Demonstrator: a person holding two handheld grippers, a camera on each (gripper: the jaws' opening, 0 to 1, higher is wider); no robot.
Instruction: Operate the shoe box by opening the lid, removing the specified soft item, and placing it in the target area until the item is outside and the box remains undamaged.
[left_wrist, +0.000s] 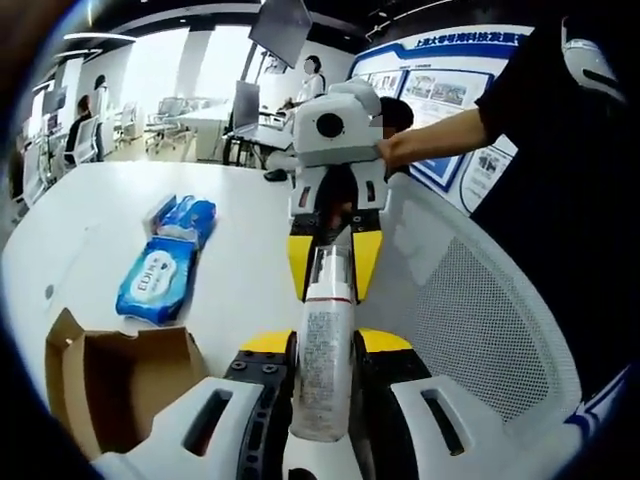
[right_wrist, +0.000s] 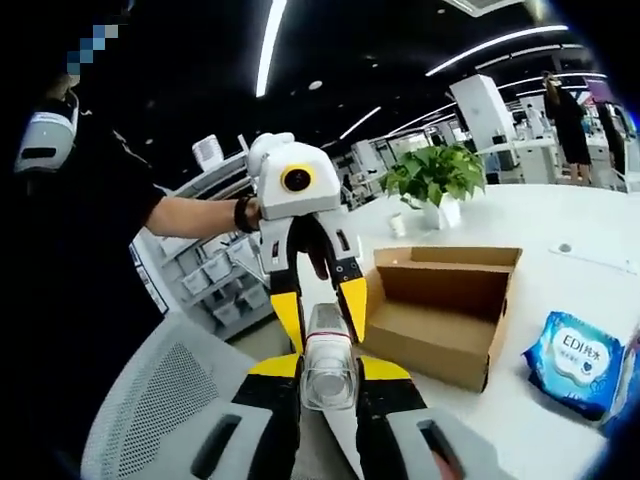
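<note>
- A tube (left_wrist: 322, 370) of white and clear plastic is held between the two grippers, one at each end, above the edge of the table (left_wrist: 100, 215).
- In the left gripper view, the left gripper (left_wrist: 322, 345) is clenched on the near end of the tube, and the right gripper (left_wrist: 335, 262) meets the far end with its yellow jaws.
- In the right gripper view, the same is seen from the other side: the right gripper (right_wrist: 328, 368) is closed on the tube (right_wrist: 328, 365), and the left gripper (right_wrist: 318, 295) is facing it.
- Probably the tube is gripped at both ends so that it does not bend or slip while it is carried or passed over.
- The box (right_wrist: 445, 310) stands open on the table, with its flaps raised; it looks undamaged.
- Its inside (left_wrist: 120, 395) is partly seen, and no item can be made out there.
- The tube is thus outside the box already, but not yet put down.
- A blue tissue pack (left_wrist: 165, 265) lies on the table beside the box, apart from it.
- A mesh chair (left_wrist: 480, 310) is near below the grippers, so a dropped tube could miss the table.
</note>
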